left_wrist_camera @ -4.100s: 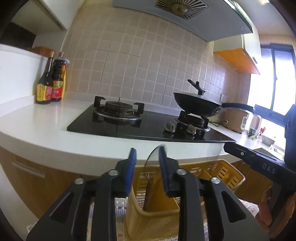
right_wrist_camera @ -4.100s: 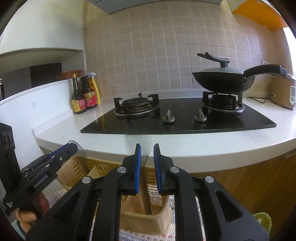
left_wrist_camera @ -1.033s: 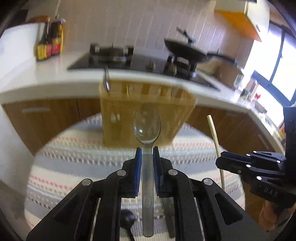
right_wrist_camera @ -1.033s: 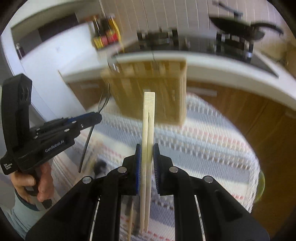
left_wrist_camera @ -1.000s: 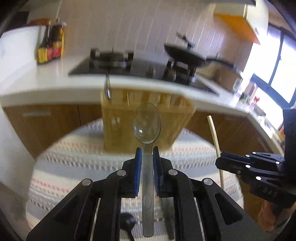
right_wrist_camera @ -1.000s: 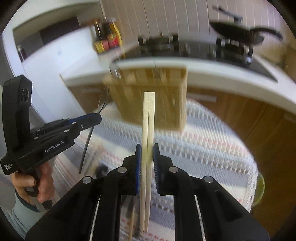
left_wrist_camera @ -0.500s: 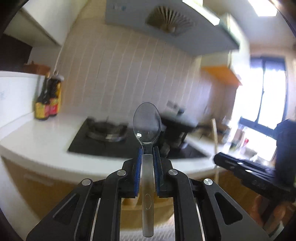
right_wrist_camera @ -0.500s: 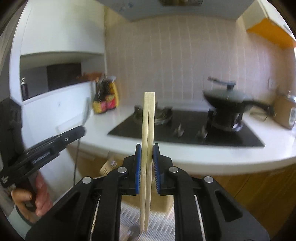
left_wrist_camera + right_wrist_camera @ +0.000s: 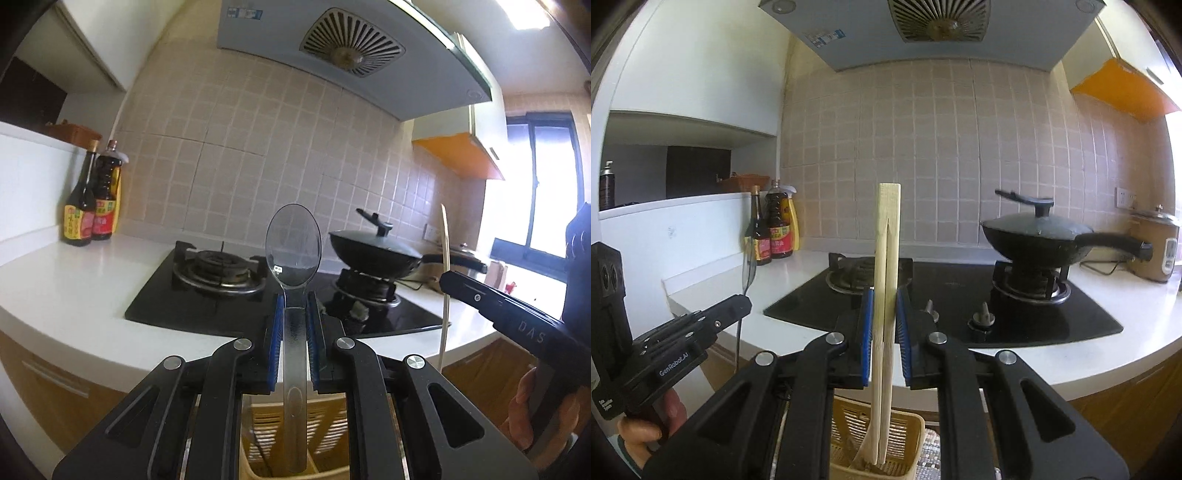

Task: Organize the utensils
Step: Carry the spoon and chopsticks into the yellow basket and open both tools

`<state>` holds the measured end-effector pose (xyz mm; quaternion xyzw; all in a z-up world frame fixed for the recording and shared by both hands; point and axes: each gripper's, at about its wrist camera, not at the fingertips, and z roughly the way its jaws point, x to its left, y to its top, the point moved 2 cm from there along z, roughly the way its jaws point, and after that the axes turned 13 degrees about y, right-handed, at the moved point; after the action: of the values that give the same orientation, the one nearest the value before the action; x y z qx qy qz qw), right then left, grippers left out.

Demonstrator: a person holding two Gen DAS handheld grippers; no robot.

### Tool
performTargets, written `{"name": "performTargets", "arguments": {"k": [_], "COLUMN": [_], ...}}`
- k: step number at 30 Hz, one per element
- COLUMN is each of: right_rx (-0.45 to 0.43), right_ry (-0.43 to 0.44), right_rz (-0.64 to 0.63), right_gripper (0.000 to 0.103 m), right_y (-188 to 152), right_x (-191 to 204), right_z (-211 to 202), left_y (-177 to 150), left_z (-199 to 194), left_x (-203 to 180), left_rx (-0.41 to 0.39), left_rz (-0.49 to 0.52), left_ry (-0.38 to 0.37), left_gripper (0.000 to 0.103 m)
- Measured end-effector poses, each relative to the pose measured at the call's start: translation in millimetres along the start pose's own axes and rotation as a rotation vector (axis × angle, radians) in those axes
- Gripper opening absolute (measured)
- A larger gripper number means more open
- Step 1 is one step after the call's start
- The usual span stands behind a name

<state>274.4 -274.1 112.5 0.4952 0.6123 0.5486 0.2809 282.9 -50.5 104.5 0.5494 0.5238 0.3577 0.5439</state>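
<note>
Between our left gripper's (image 9: pixel 294 317) blue pads a clear plastic spoon (image 9: pixel 293 258) stands pinched by the handle, bowl up, its tail over the yellow utensil basket (image 9: pixel 295 424). Our right gripper (image 9: pixel 884 314) clamps a pair of wooden chopsticks (image 9: pixel 885 266) upright, tips already inside the basket (image 9: pixel 875 439). We judge both should go straight down, each into its own slot, and release only once seated; the stove (image 9: pixel 945 295) sits well behind.

Beige tiled wall (image 9: pixel 942 147), white counter (image 9: pixel 74 280), bright window (image 9: pixel 539 206), seemingly daylight.
</note>
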Motion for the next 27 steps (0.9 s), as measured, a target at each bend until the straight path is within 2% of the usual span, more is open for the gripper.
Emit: {"name": "performTargets", "arguments": {"k": [11,19,21,24,26,27], "right_rx": [0.011,0.024,0.042,0.059,0.065,0.071], "right_ry": [-0.037,-0.029,-0.005,0.024,0.049,0.06], "right_rz": [-0.03,-0.046,-0.029,0.009,0.046,0.057], "right_gripper": [0.011,0.011,0.016,0.016,0.017,0.018], "right_y": [-27.0,-36.6,-37.5,-38.2,-38.4,-38.8], "right_x": [-3.8,2.7,2.5,1.3,0.0,0.0], "right_z": [19.9,8.7,4.5,-5.0,-15.0,-18.8], "left_y": [-25.7,-35.4,-36.0,-34.1,-31.4,-29.5], "left_z": [17.5,10.6,7.0,-4.2,-12.4,-19.4], "left_x": [3.5,6.2,8.0,10.2,11.2,11.9], "left_rx": [-0.005,0.022,0.031,0.036,0.041,0.038], "left_rz": [0.048,0.029,0.021,0.013,0.01,0.01], "left_ry": [0.028,0.0,-0.007,-0.014,-0.027,-0.023], "left_gripper": [0.01,0.011,0.017,0.024,0.035,0.044]}}
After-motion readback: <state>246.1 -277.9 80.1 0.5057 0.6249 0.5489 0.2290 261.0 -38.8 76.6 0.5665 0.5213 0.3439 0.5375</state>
